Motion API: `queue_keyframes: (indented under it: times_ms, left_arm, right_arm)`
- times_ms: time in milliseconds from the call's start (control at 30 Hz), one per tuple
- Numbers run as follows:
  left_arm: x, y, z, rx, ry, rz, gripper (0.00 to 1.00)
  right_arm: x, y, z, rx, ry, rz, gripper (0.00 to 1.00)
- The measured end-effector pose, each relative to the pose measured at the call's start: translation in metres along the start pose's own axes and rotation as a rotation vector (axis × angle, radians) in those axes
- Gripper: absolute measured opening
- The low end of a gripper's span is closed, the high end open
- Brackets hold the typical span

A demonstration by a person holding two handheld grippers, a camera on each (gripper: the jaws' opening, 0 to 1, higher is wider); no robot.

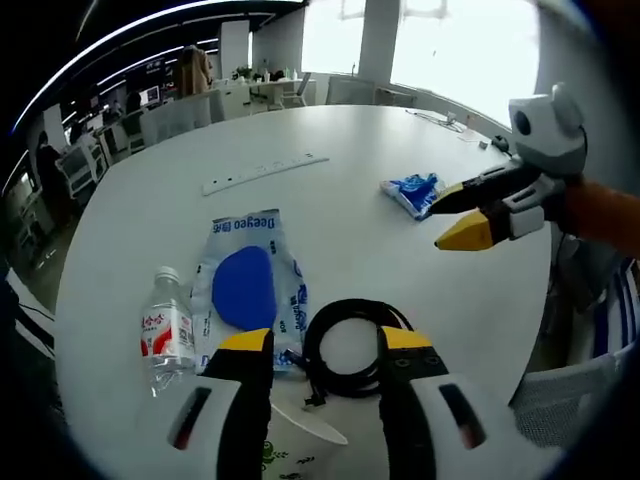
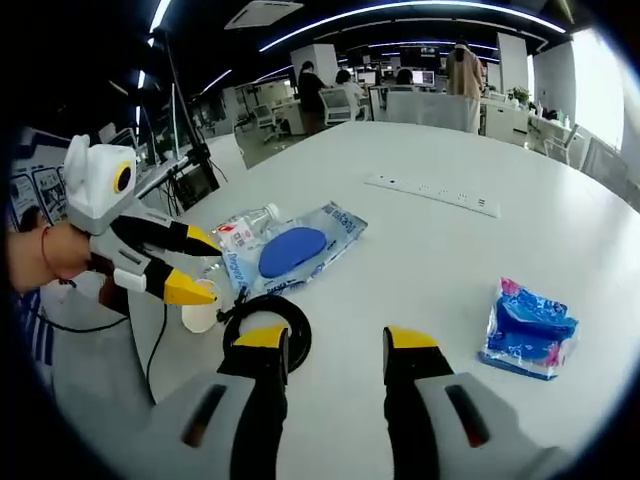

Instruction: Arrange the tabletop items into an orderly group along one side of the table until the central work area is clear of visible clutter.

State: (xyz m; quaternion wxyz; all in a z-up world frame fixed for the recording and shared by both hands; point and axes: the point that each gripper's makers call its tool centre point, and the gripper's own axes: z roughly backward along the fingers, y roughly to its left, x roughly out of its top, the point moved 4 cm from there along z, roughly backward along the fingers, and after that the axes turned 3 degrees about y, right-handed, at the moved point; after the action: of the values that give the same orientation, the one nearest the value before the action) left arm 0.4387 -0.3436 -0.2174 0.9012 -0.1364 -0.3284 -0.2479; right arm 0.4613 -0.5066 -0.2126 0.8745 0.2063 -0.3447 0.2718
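On the round white table (image 1: 330,130) lie a coiled black cable (image 1: 352,312), a clear bag with a blue pad inside (image 1: 248,285), a small water bottle (image 1: 168,330), a blue packet (image 1: 412,192) and a white power strip (image 1: 265,172). My left gripper (image 1: 325,345) stands open just above the cable coil, holding nothing. My right gripper (image 1: 445,222) comes in from the right, open, hovering beside the blue packet. In the right gripper view my right gripper (image 2: 336,340) is open over bare table, with the cable (image 2: 268,325) at its left jaw, the blue packet (image 2: 528,330) to its right and the left gripper (image 2: 208,268) open near the bag (image 2: 295,250).
A white paper piece (image 1: 305,420) lies at the near table edge by the cable. A small white round object (image 2: 198,315) sits beside the coil. The bottle (image 2: 240,232) and power strip (image 2: 432,195) lie further off. Desks, chairs and people stand beyond the table.
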Motion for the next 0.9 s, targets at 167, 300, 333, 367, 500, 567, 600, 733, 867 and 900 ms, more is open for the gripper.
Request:
queue_keyframes:
  times_ms: [167,300,333,367,500,567,600,733,867,900]
  left_arm:
    - [-0.005,-0.001,-0.002,-0.005,0.013,0.002,0.41]
    - [-0.007,-0.003,-0.003,-0.011,0.016,0.006,0.41]
    - [-0.008,-0.002,-0.003,-0.012,0.015,0.007,0.41]
    - [-0.009,-0.002,-0.004,-0.013,0.016,0.012,0.41]
    - [-0.011,-0.003,-0.004,-0.018,0.014,0.015,0.4]
    - [-0.012,-0.003,-0.004,-0.021,0.014,0.02,0.4]
    - [-0.012,-0.003,-0.004,-0.021,0.013,0.02,0.4]
    - [-0.014,-0.005,-0.004,-0.028,0.009,0.028,0.4]
    - [-0.015,-0.006,-0.004,-0.035,0.003,0.028,0.39]
    - [-0.015,-0.007,-0.004,-0.035,0.005,0.026,0.39]
  right_arm:
    - [-0.004,0.011,-0.014,0.022,0.035,0.014,0.36]
    - [-0.007,0.017,-0.026,0.032,0.064,0.018,0.34]
    - [-0.008,0.018,-0.028,0.031,0.074,0.017,0.34]
    - [-0.009,0.019,-0.032,0.035,0.078,0.014,0.33]
    - [-0.013,0.023,-0.045,0.032,0.113,0.011,0.31]
    - [-0.014,0.026,-0.051,0.038,0.129,0.01,0.31]
    - [-0.014,0.027,-0.054,0.037,0.133,0.014,0.31]
    - [-0.017,0.03,-0.066,0.042,0.165,0.026,0.3]
    - [-0.017,0.031,-0.077,0.037,0.187,0.037,0.28]
    - [-0.018,0.031,-0.08,0.037,0.197,0.041,0.27]
